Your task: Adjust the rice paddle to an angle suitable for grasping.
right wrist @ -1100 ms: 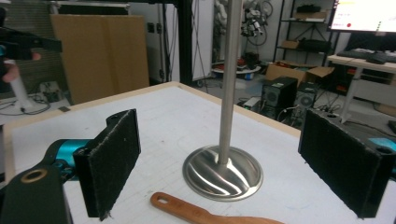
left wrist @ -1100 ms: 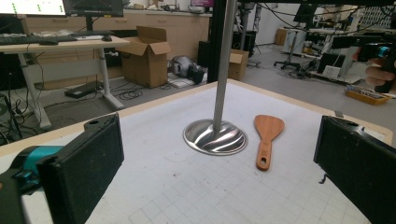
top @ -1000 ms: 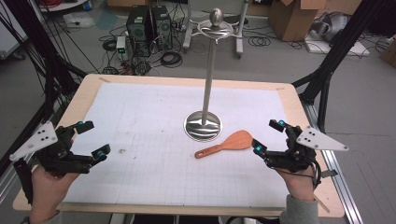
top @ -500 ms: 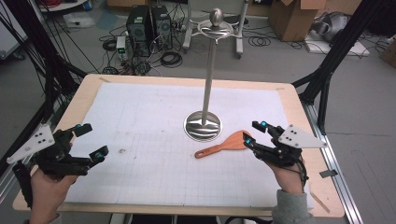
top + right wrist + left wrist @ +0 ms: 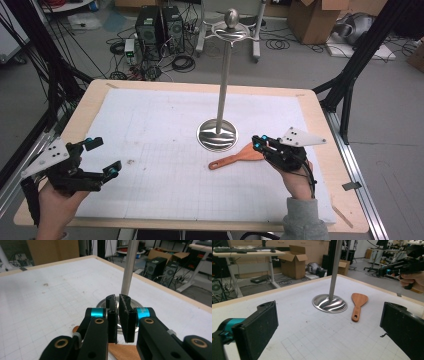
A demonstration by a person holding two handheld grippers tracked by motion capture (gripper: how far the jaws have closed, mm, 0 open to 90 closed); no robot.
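Note:
A wooden spatula [image 5: 235, 156] lies flat on the white mat, just right of the round steel base of a tall stand [image 5: 216, 135]. My right gripper [image 5: 258, 144] hangs over the spatula's blade end. Its jaws have just been closing and now stand shut, almost touching, with nothing between them. In the right gripper view the gripper [image 5: 118, 298] points at the stand's pole [image 5: 130, 265], and the spatula blade [image 5: 122, 351] lies under the gripper's body. My left gripper [image 5: 103, 156] is held open at the mat's near left; its wide jaws frame the spatula [image 5: 359, 301] and the stand [image 5: 329, 303].
The white gridded mat [image 5: 150, 125] covers a wooden table [image 5: 320, 130]. The stand's pole rises high over the middle. Computers, cables and cardboard boxes are on the floor beyond the far edge. Black frame legs stand at both sides of the table.
My right gripper has moved left and down over the spatula's blade, and its jaws have gone from wide open to shut. The spatula and the left gripper have stayed put.

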